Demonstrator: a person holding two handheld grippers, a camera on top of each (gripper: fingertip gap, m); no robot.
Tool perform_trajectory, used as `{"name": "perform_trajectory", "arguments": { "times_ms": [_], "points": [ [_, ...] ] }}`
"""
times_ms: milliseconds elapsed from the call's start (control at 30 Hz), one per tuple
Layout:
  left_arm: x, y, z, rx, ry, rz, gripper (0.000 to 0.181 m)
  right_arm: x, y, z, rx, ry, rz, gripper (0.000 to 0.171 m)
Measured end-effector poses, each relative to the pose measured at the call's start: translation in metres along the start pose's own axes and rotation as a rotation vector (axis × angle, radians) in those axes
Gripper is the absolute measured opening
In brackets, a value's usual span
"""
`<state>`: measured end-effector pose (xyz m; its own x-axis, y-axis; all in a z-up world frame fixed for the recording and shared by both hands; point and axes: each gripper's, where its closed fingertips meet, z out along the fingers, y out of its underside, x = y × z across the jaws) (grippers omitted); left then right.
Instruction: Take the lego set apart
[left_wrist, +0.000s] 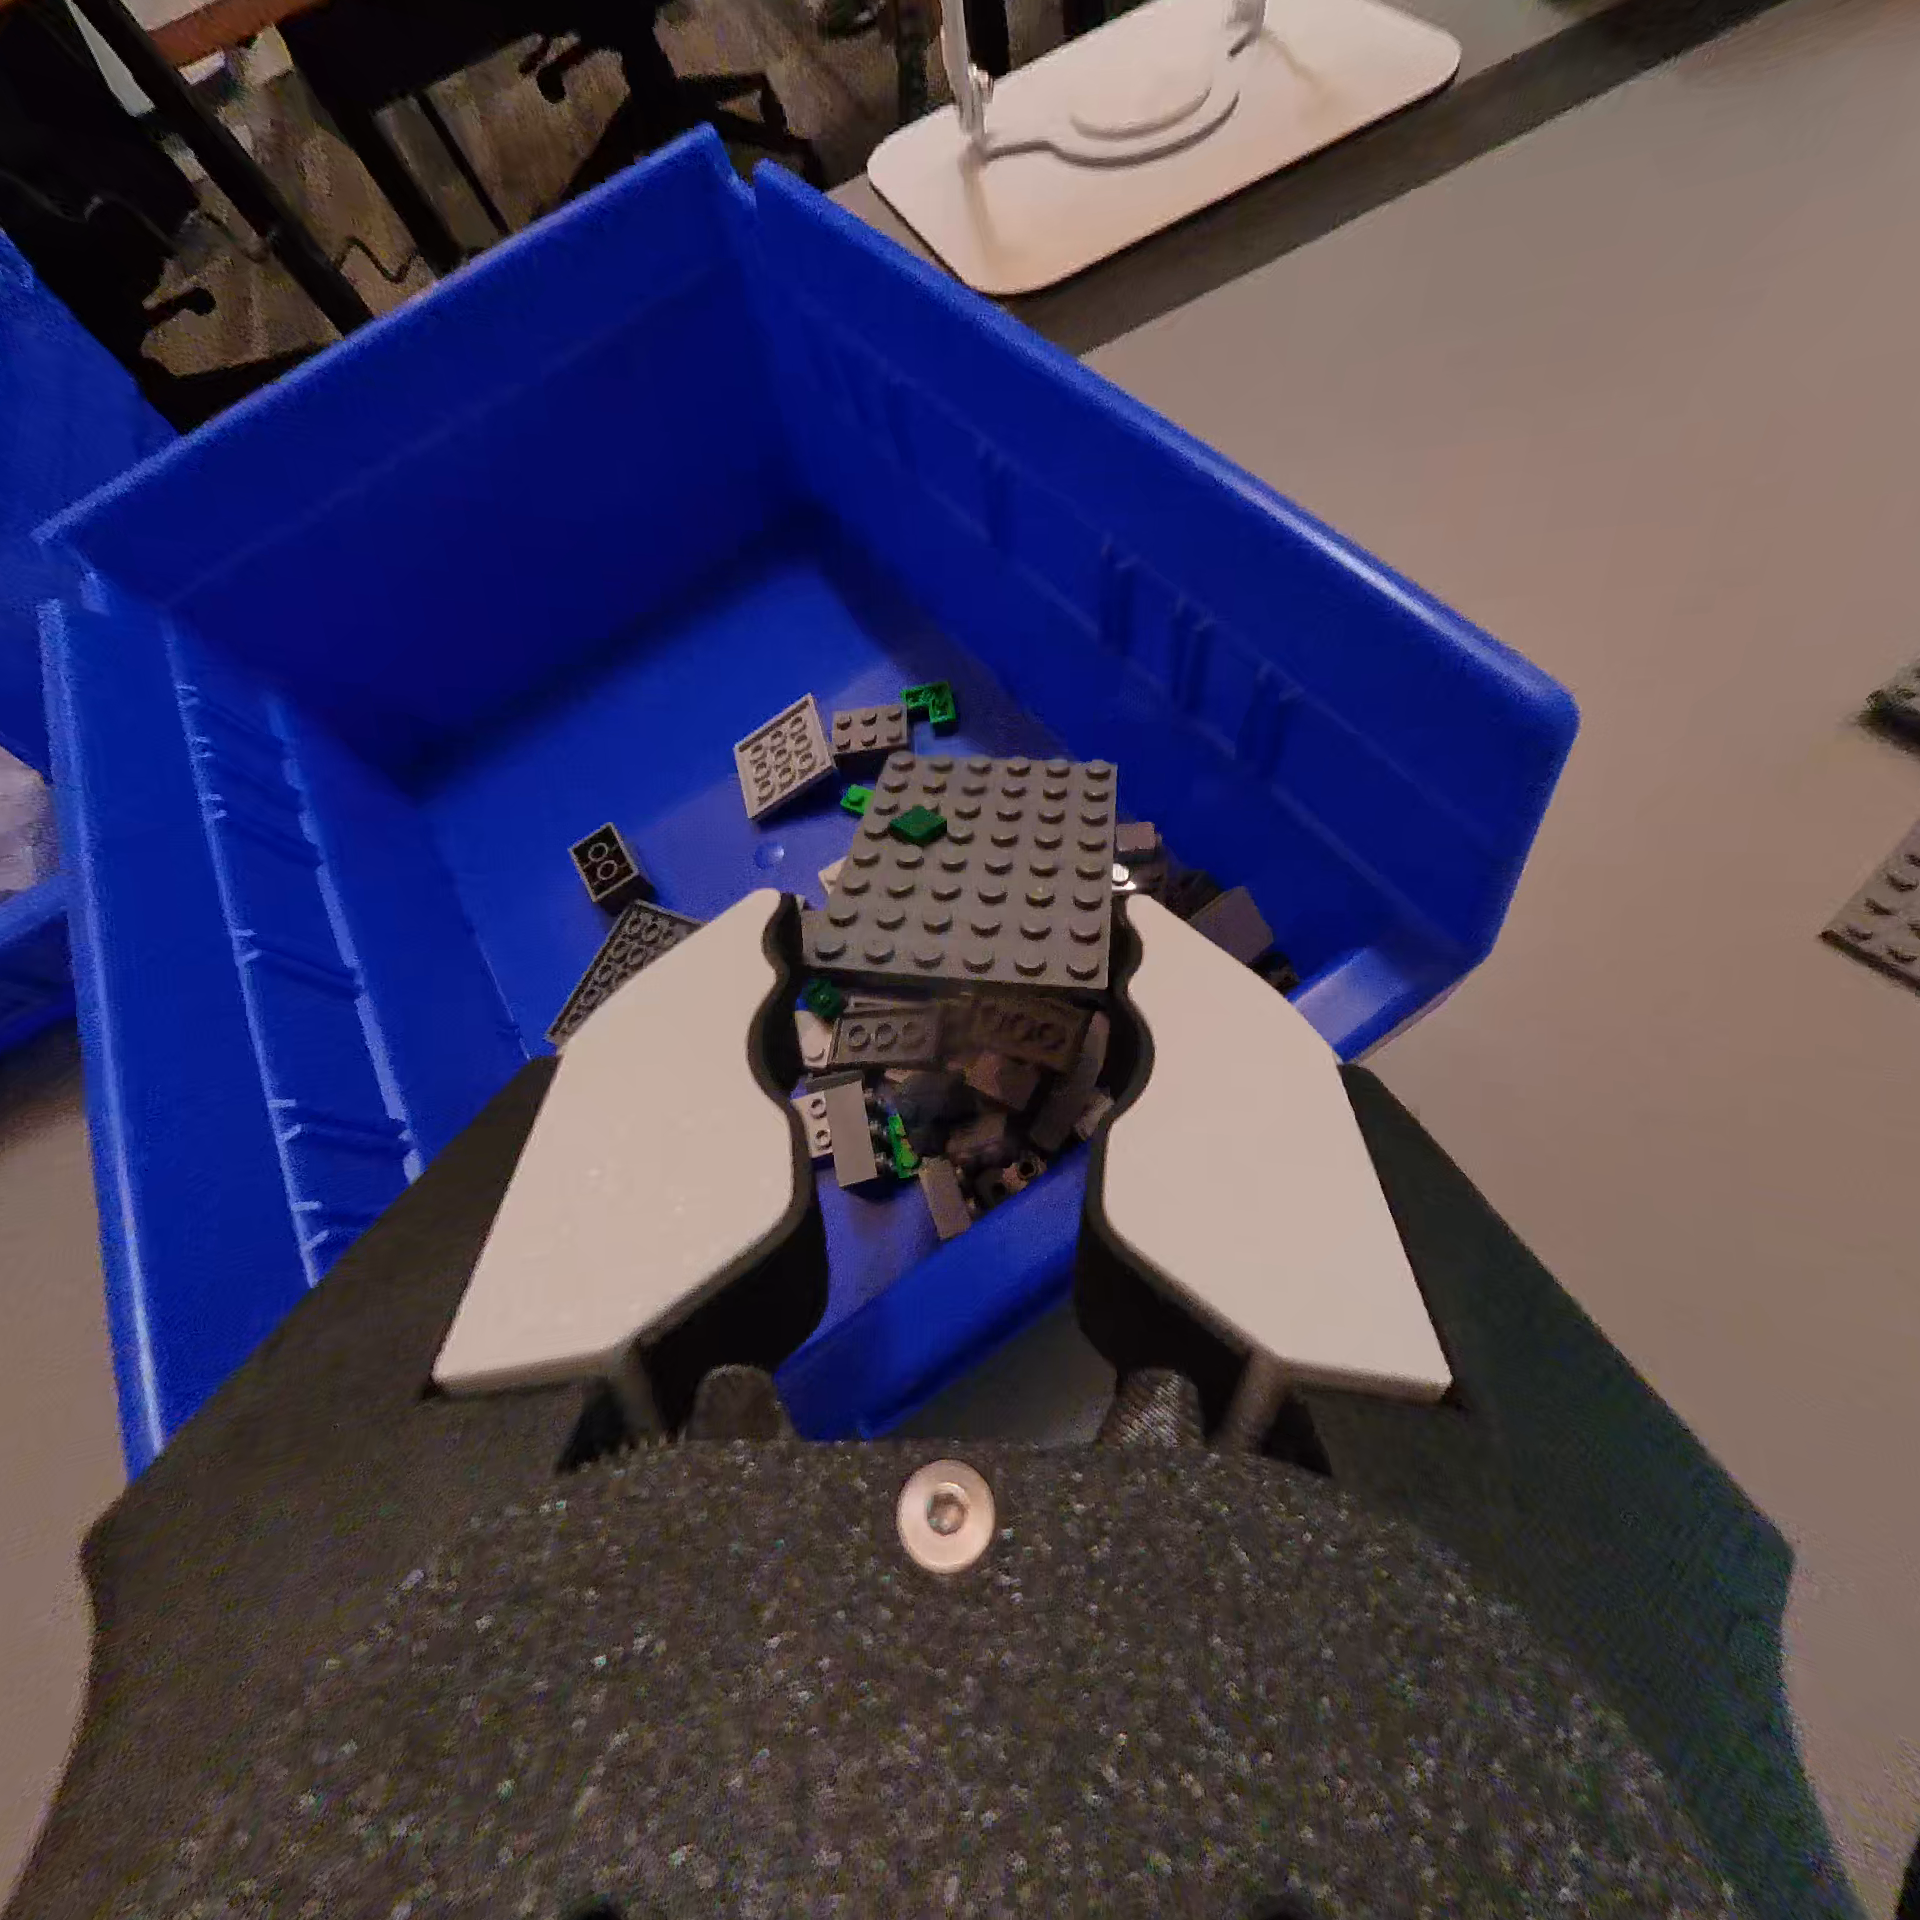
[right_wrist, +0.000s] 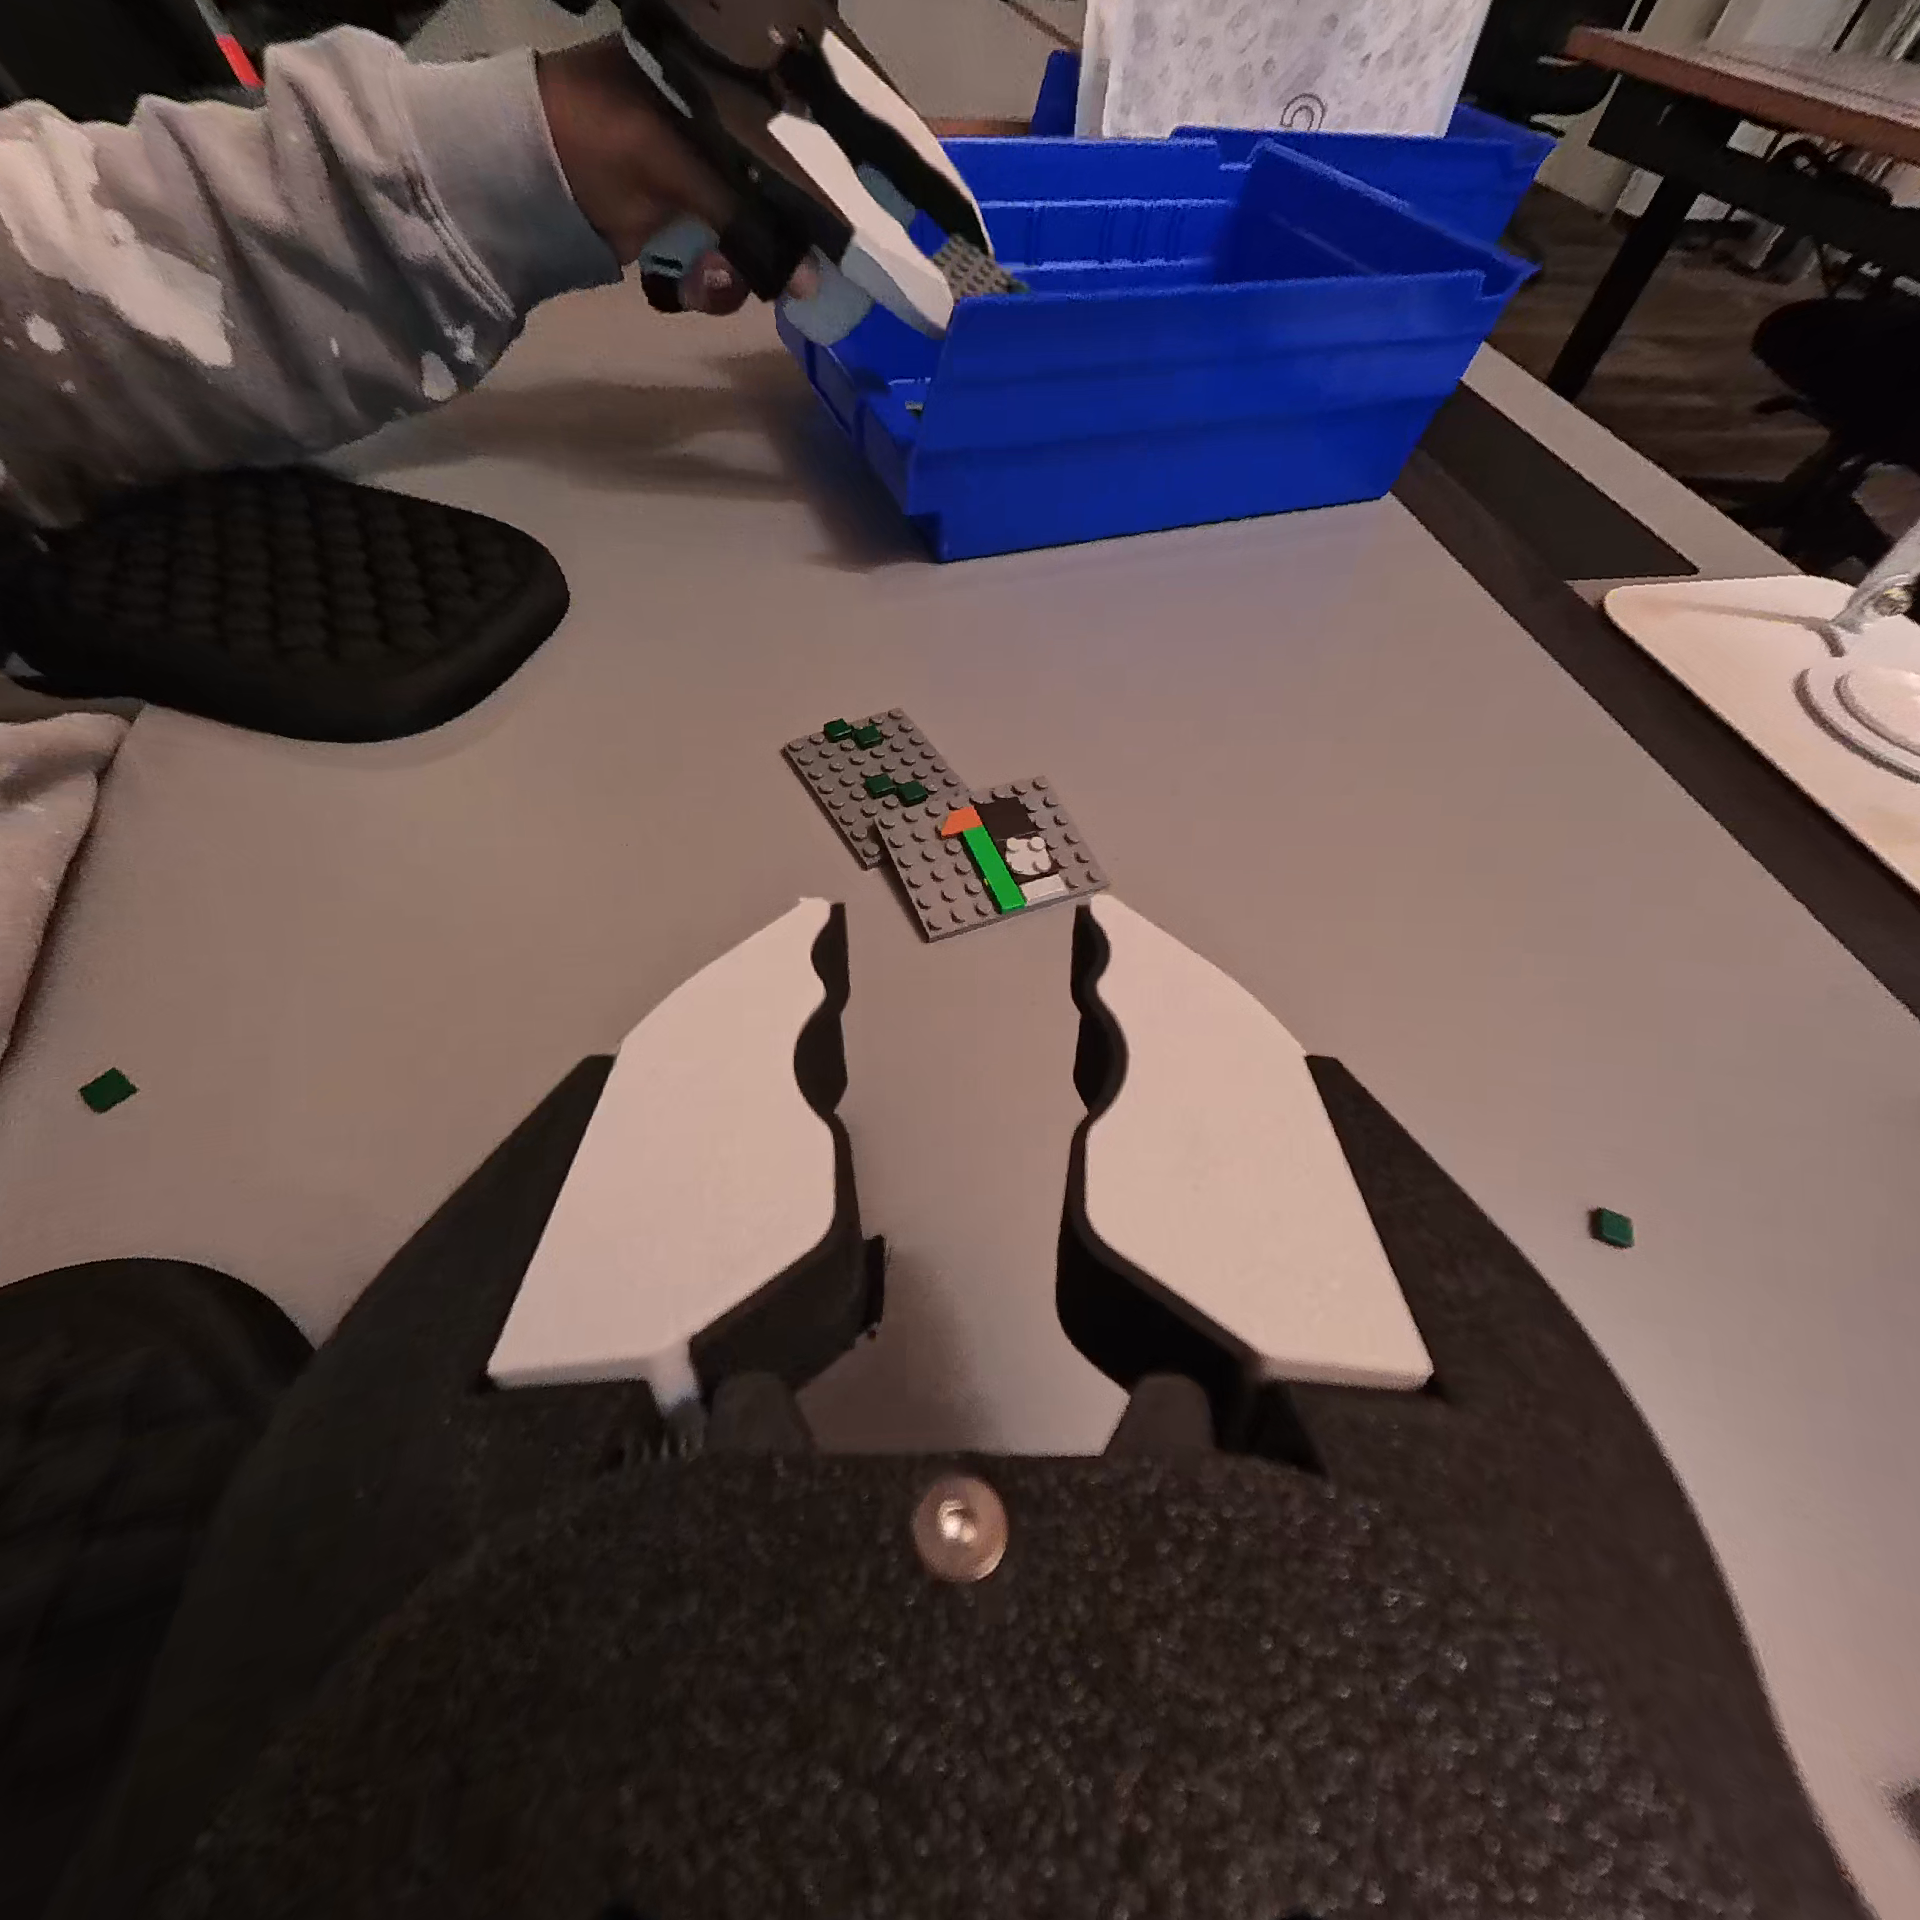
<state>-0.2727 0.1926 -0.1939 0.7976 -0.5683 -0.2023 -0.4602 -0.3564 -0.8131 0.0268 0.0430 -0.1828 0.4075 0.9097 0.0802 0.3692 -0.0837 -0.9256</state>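
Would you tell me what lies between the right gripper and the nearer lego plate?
Nothing: the right wrist view shows only bare table between the open right gripper and the nearer lego plate.

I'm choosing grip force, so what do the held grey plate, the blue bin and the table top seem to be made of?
Grey plate: hard moulded plastic, by its crisp studs and dull sheen. Blue bin: glossy rigid plastic, probably injection-moulded, with ribbed walls and bright highlights along the rim. Table top: smooth matte grey, likely laminate, though the look leaves that open.
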Motion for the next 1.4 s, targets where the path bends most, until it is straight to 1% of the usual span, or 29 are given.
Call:
{"name": "perform_trajectory", "arguments": {
  "times_ms": [200, 367, 467, 567, 667, 733, 867, 967, 1033, 1167, 1267, 1367, 1400],
  "points": [
    [0.003, 0.004, 0.011, -0.046, 0.012, 0.016, 0.056, -0.004, 0.006, 0.006, -0.022, -0.013, -0.006, 0.039],
    [0.002, -0.001, 0.015, -0.023, 0.014, -0.008, 0.056, -0.006, 0.012, 0.008, -0.050, -0.024, -0.010, 0.039],
    [0.001, -0.006, 0.012, 0.000, 0.019, -0.032, 0.056, -0.005, 0.015, 0.008, -0.063, -0.027, -0.006, 0.039],
    [-0.004, -0.012, 0.005, 0.041, -0.012, -0.044, 0.061, -0.002, 0.016, 0.007, -0.068, -0.014, -0.008, 0.039],
    [-0.003, -0.023, -0.006, 0.103, -0.025, -0.059, 0.059, 0.000, 0.018, 0.007, -0.075, -0.007, -0.003, 0.038],
    [0.007, -0.035, -0.017, 0.147, -0.005, -0.053, 0.056, 0.003, 0.019, 0.005, -0.077, 0.002, -0.001, 0.038],
    [0.050, -0.066, -0.039, 0.245, 0.073, 0.036, 0.051, 0.009, 0.016, 0.000, -0.068, 0.022, 0.010, 0.038],
    [0.104, -0.081, -0.048, 0.280, 0.213, 0.139, 0.049, 0.011, 0.013, -0.002, -0.051, 0.022, 0.028, 0.037],
    [0.145, -0.079, -0.047, 0.250, 0.336, 0.204, 0.050, 0.010, 0.014, 0.000, -0.051, 0.017, 0.031, 0.036],
    [0.210, -0.058, -0.024, 0.147, 0.521, 0.296, 0.054, 0.002, 0.020, 0.009, -0.088, -0.004, 0.013, 0.036],
    [0.239, -0.038, 0.002, 0.044, 0.604, 0.343, 0.062, -0.004, 0.025, 0.017, -0.119, -0.016, -0.012, 0.036],
    [0.257, -0.027, 0.027, -0.046, 0.679, 0.309, 0.087, -0.008, 0.028, 0.020, -0.135, -0.022, -0.027, 0.036],
    [0.260, -0.024, 0.035, -0.076, 0.683, 0.310, 0.090, -0.009, 0.029, 0.021, -0.137, -0.023, -0.029, 0.035]
  ]
}}
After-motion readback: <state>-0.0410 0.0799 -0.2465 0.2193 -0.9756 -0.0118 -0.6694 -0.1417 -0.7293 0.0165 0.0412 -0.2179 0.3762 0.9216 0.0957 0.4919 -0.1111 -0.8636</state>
